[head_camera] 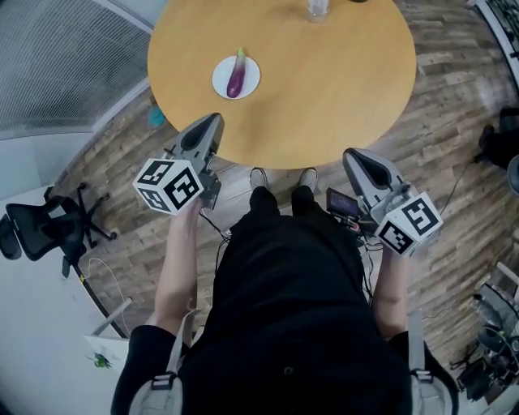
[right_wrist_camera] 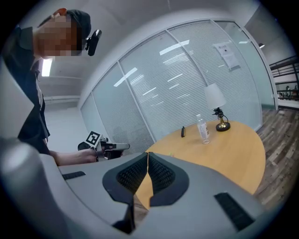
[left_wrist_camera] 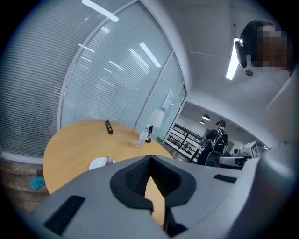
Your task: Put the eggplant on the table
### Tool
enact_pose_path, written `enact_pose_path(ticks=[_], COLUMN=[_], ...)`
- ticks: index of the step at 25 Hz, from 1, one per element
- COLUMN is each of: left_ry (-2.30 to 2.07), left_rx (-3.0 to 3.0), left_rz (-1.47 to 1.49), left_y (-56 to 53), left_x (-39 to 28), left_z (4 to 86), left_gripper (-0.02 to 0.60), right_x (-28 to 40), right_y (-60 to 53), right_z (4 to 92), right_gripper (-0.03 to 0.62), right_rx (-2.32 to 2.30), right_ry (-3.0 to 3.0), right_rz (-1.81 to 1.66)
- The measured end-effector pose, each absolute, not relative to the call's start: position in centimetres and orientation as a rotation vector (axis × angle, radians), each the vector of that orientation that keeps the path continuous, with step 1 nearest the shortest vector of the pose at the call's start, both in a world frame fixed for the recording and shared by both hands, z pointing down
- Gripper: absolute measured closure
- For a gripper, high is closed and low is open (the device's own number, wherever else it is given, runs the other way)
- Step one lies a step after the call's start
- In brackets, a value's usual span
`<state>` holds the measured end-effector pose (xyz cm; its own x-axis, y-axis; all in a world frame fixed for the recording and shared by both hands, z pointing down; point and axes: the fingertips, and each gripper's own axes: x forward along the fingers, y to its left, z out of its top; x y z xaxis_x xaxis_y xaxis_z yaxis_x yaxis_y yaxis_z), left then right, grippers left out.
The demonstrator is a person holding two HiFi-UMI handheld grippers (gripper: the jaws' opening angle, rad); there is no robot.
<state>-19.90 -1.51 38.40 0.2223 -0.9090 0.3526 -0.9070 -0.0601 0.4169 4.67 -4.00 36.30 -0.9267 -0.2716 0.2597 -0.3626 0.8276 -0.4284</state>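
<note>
A purple eggplant (head_camera: 236, 79) with a green stem lies on a small white plate (head_camera: 249, 71) on the round wooden table (head_camera: 324, 81), on its left half. My left gripper (head_camera: 215, 118) hovers at the table's near edge, just short of the plate, shut with nothing between its jaws. In the left gripper view the plate (left_wrist_camera: 97, 164) and eggplant (left_wrist_camera: 110, 159) show just beyond the closed jaws. My right gripper (head_camera: 351, 153) hangs off the table's near right edge, also shut and empty. The right gripper view shows my left gripper (right_wrist_camera: 113, 146) held in a hand.
A clear plastic bottle (head_camera: 316, 9) stands at the table's far side, with a small black object (left_wrist_camera: 109, 126) and a little lamp-like figure (right_wrist_camera: 222, 120) near it. A black office chair (head_camera: 36, 223) stands at the left. A person (left_wrist_camera: 216, 144) stands far off.
</note>
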Motion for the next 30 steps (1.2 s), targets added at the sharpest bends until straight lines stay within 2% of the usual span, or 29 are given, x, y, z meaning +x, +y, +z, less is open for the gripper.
enact_pose_path(ticks=[9, 20, 30], left_ry=[-1.638, -1.555, -1.477], left_rx=[2.120, 2.216, 2.333], left_rz=[-0.129, -0.343, -0.292], left_y=[3.0, 5.9, 5.8], left_x=[-16.9, -14.6, -13.0], left_z=[32.6, 29.4, 28.8], left_gripper=[0.571, 0.572, 0.571], right_x=[0.8, -3.0, -4.4], right_y=[-3.7, -2.5, -0.1], right_z=[36.0, 33.3, 32.6], right_gripper=[0.577, 0.577, 0.577], right_rx=[0.306, 0.206, 0.162], right_ry=[-2.853, -2.896, -2.906], right_rz=[0.690, 0.593, 0.630])
